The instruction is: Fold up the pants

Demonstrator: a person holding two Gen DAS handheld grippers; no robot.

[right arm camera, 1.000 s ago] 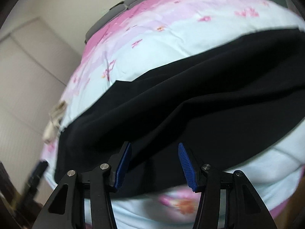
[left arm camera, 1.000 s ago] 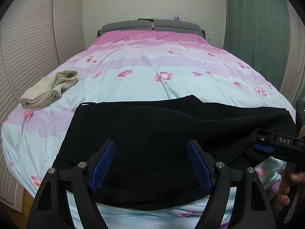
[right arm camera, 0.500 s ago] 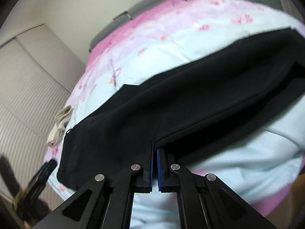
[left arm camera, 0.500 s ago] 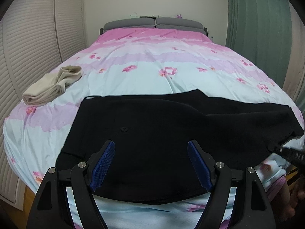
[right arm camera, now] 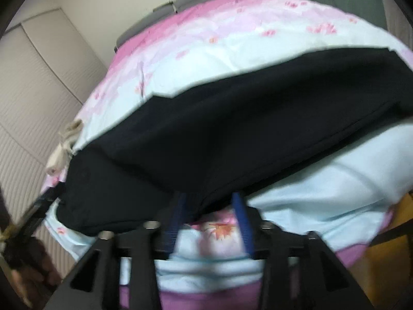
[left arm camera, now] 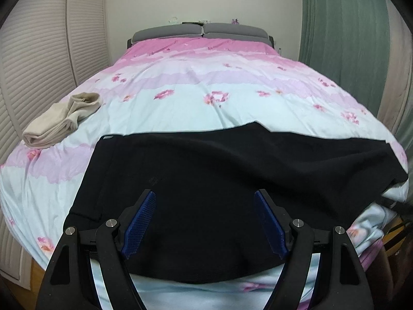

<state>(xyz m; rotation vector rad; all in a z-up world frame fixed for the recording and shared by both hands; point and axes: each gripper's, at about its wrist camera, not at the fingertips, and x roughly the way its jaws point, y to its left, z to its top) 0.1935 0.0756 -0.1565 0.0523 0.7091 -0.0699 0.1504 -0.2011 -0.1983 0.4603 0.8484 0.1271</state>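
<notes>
1. A big bed (left arm camera: 196, 103) fills the room, with a pink and pale blue flower cover. Shutter doors (left arm camera: 38, 59) stand on the left and a green curtain (left arm camera: 343, 38) hangs on the right.
2. The black pants (left arm camera: 219, 180) lie flat across the near part of the bed. They hang close to the near edge, so a hard pull could slide them off onto the floor.
3. A folded beige cloth (left arm camera: 62, 118) sits far left, well apart from the pants. It looks safe.
4. The left claw (left arm camera: 205, 222) is wide open and holds nothing. It hovers over the near middle of the pants. If it bites too deep, it could grab the cover too.
5. The right claw (right arm camera: 210, 214) is partly open at the near edge of the pants. The picture is blurry, so I cannot tell if cloth is between its blue pads (right arm camera: 240, 211). It could pinch only one layer, and the fold would come out crooked.
</notes>
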